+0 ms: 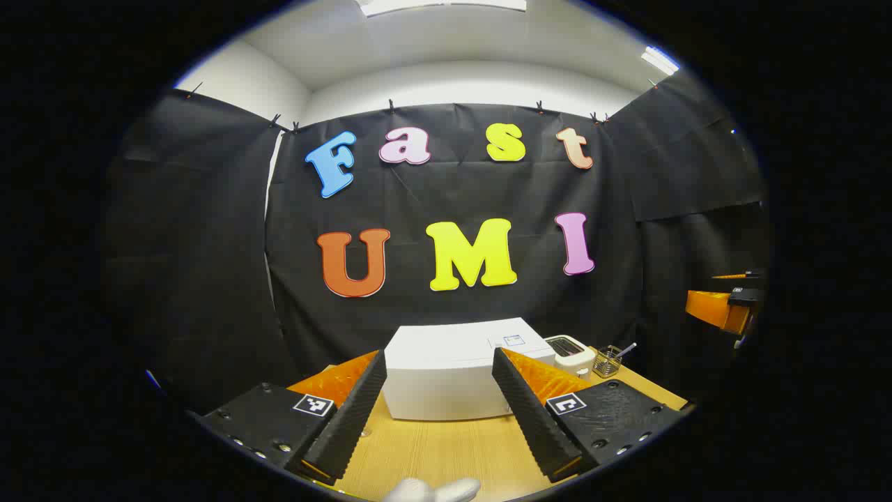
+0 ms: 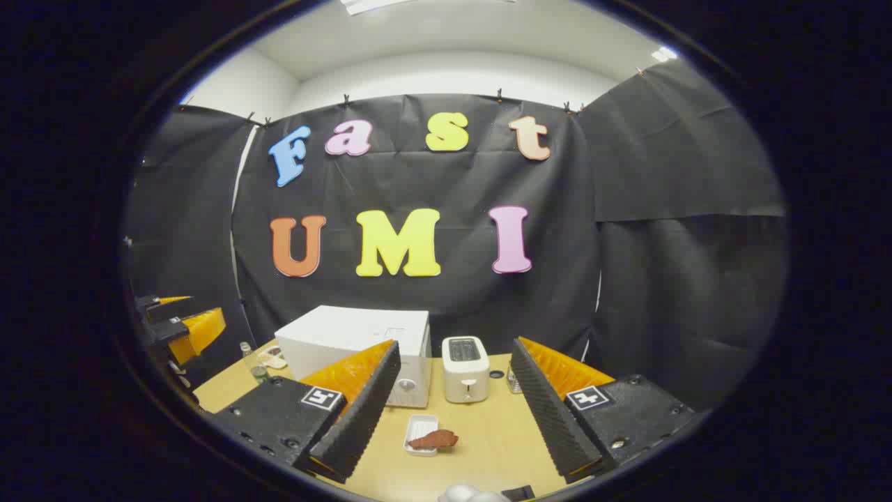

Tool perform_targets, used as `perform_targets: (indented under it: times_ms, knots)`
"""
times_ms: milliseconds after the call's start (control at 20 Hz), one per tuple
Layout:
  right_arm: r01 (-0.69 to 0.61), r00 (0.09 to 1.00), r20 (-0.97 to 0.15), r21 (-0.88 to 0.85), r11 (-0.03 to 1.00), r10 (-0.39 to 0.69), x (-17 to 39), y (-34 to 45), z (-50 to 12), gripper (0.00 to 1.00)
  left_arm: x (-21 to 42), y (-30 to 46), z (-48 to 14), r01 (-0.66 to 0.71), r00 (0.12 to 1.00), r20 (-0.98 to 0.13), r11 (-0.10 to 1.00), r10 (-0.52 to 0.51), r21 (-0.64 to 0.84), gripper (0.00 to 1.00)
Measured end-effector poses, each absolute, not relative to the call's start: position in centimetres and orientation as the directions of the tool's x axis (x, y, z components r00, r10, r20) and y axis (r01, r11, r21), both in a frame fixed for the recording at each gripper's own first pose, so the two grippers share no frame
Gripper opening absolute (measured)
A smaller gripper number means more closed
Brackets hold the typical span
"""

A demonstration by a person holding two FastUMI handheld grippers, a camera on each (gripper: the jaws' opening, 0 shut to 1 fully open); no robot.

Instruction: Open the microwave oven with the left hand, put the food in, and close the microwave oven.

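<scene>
The left gripper (image 1: 439,411) is hovering with fingers spread, holding nothing — the closed microwave (image 1: 463,369) is sitting ahead, far across the table (image 1: 446,453). Judged best: reaching for the door's edge squarely. The right gripper (image 2: 453,411) is likewise gaping over the food (image 2: 433,439) in its tray (image 2: 418,427).

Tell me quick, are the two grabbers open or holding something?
Left gripper: open, holding nothing.
Right gripper: open, holding nothing.
</scene>
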State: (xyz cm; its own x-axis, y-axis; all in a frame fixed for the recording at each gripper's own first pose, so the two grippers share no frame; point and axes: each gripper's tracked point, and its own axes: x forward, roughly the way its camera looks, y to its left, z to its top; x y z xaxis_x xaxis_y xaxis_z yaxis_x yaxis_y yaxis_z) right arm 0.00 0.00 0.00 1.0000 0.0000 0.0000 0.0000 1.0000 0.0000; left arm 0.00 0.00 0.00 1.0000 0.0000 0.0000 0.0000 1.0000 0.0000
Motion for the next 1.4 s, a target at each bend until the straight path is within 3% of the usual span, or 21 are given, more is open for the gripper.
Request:
perform_targets:
  times_ms: [250,300,350,400,550,600,750,800,1100,1150,1200,1250,1300,1400]
  knots:
    - [0.010,1.000,-0.002,-0.006,1.000,-0.010,1.1,-0.3,0.5,1.00,1.5,-0.2,0.0,-0.001,1.000,0.009,1.000,0.001,0.012,0.95]
    - [0.006,1.000,0.001,-0.004,1.000,-0.006,1.4,-0.2,0.5,0.94,1.7,-0.2,-0.1,-0.002,1.000,0.008,1.000,0.002,0.016,0.95]
    - [0.003,1.000,0.003,-0.007,1.000,-0.003,1.6,-0.2,0.7,1.00,2.0,-0.3,-0.1,-0.002,1.000,0.007,1.000,0.002,0.015,0.95]
    - [0.004,1.000,-0.001,-0.013,1.000,-0.004,1.8,-0.4,0.6,0.94,2.3,-0.5,-0.2,0.000,1.000,0.006,1.000,0.000,0.012,0.95]
    - [-0.004,1.000,-0.001,-0.017,1.000,0.004,2.4,-0.5,0.7,1.00,3.0,-0.7,-0.6,-0.006,1.000,-0.001,1.000,0.006,0.016,0.95]
    - [-0.004,1.000,-0.001,-0.015,1.000,0.004,2.6,-0.5,0.6,0.94,3.3,-0.8,-0.8,-0.008,1.000,-0.001,1.000,0.008,0.014,0.95]
    - [0.000,1.000,-0.004,0.000,1.000,0.000,2.8,-1.3,0.9,0.94,4.4,-2.1,-3.0,0.001,1.000,-0.027,1.000,0.000,0.017,0.95]
    - [0.000,1.000,-0.003,0.005,1.000,0.000,2.8,-1.7,0.9,1.00,5.0,-2.8,-3.9,0.011,0.999,-0.034,1.000,-0.011,0.014,0.95]
    - [0.051,0.999,-0.001,-0.018,0.999,-0.051,1.9,-5.4,2.1,1.00,8.4,-8.5,-8.6,0.088,0.993,-0.072,0.996,-0.090,-0.031,0.95]
    - [0.067,0.998,-0.007,-0.025,0.997,-0.067,1.8,-6.1,2.3,0.94,9.4,-9.5,-9.4,0.095,0.992,-0.074,0.995,-0.098,-0.035,0.95]
    - [0.081,0.997,-0.014,-0.032,0.996,-0.081,1.6,-6.8,2.2,0.94,10.1,-10.3,-10.1,0.100,0.992,-0.076,0.994,-0.103,-0.036,0.95]
    - [0.095,0.995,-0.018,-0.040,0.995,-0.095,1.4,-7.4,2.1,1.00,11.1,-11.4,-11.1,0.106,0.991,-0.079,0.994,-0.109,-0.038,0.95]
    - [0.109,0.994,-0.022,-0.046,0.993,-0.110,1.4,-8.0,2.1,0.94,12.0,-12.1,-11.8,0.108,0.991,-0.073,0.993,-0.111,-0.041,0.95]
    - [0.133,0.990,-0.041,-0.043,0.990,-0.135,1.0,-9.1,1.5,0.94,14.2,-13.5,-13.6,0.102,0.992,-0.076,0.994,-0.104,-0.030,0.95]
